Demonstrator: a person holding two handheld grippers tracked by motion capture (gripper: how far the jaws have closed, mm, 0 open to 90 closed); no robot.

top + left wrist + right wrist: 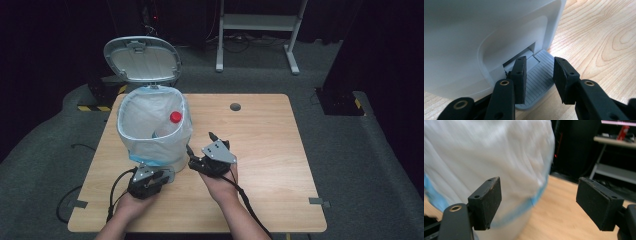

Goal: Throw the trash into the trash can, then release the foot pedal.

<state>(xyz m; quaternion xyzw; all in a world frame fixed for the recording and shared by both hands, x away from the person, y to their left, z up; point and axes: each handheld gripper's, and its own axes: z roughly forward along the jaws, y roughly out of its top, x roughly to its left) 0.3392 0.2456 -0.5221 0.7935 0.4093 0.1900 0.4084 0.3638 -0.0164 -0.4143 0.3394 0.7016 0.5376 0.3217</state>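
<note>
A white pedal bin (170, 162) stands at the table's left with its lid (142, 59) tipped up. A white bag with a blue band (150, 117) lines it, and inside lies a bottle with a red cap (175, 117). My left gripper (167, 175) is at the bin's foot. In the left gripper view its jaws (539, 65) are open and rest over the grey ribbed pedal (536, 87). Just right of the bin, my right gripper (200, 143) is open. In the right gripper view its jaws (537, 195) spread wide, with the bag (486, 152) close ahead, blurred.
The wooden table (270, 150) has a round cable hole (235, 106) near its far edge. Behind the table stands a white metal frame (260, 22). Dark boxes with yellow-black stripes sit on the floor at left (97, 97) and right (340, 100).
</note>
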